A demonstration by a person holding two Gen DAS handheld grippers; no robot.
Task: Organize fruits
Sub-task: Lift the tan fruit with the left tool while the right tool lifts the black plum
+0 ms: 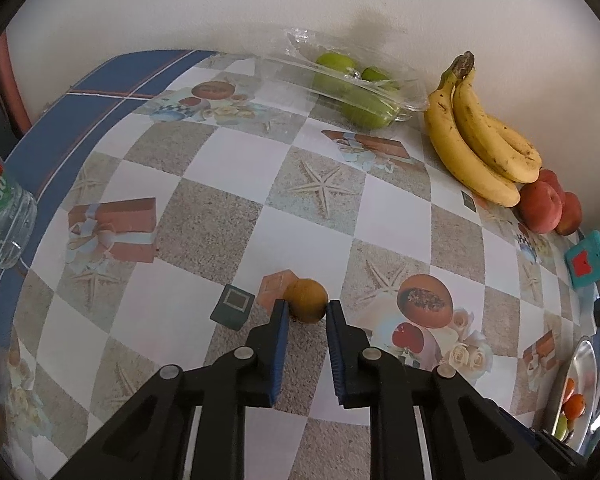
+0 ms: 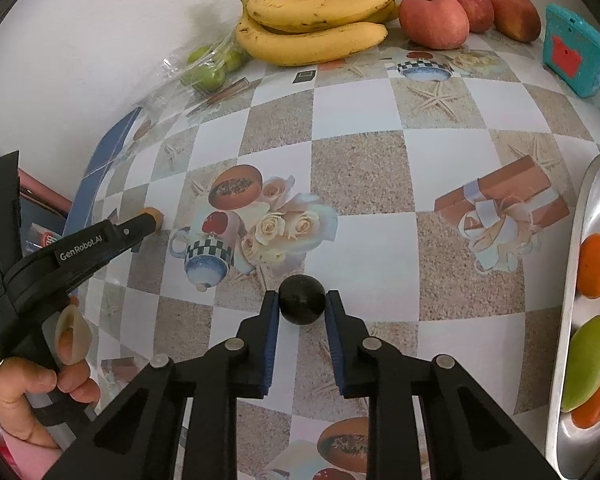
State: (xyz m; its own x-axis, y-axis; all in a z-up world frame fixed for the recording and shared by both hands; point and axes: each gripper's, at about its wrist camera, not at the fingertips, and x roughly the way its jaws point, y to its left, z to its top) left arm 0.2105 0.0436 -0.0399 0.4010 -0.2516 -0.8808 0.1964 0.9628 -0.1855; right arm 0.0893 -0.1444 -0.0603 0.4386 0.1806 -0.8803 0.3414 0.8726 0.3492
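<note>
A small brown round fruit lies on the patterned tablecloth between the fingertips of my left gripper; the jaws stand just beside it with small gaps. A dark, almost black round fruit lies between the fingertips of my right gripper, whose jaws are also slightly apart from it. The left gripper also shows in the right wrist view, at the left, by the brown fruit. A metal tray at the right holds orange and green fruits.
Bananas, red apples and a clear pack of green fruits lie along the back wall. A teal box stands at the back right. A water bottle stands at the left table edge.
</note>
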